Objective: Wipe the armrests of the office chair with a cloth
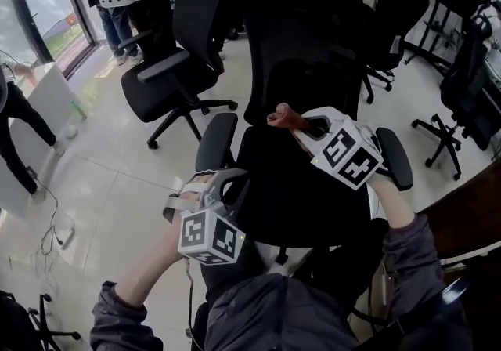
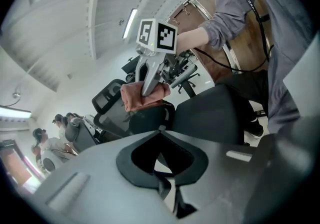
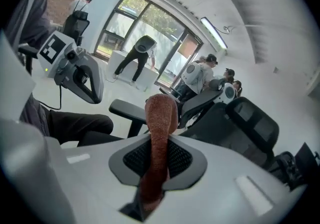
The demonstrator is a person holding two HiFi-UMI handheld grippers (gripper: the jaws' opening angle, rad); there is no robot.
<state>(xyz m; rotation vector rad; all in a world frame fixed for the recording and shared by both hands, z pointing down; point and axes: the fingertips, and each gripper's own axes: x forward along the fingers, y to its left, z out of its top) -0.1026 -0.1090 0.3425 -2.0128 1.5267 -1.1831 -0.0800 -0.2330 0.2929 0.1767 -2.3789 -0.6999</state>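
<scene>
Pinching cloth [image 3: 159, 138] in right gripper's [image 1: 293, 124] fingers over seat [image 1: 301, 200], between left armrest [image 1: 215, 140] and right armrest [image 1: 394, 155], touching neither. Pressing left gripper's [image 2: 165, 183] fingers together on nothing. Could lose cloth mid-wipe: narrow pinch, drag from armrest pad.

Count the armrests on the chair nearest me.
2. The left-hand armrest is just ahead of the left claw; the right-hand armrest lies beside the right claw, which grips the cloth. Neither is hidden.
</scene>
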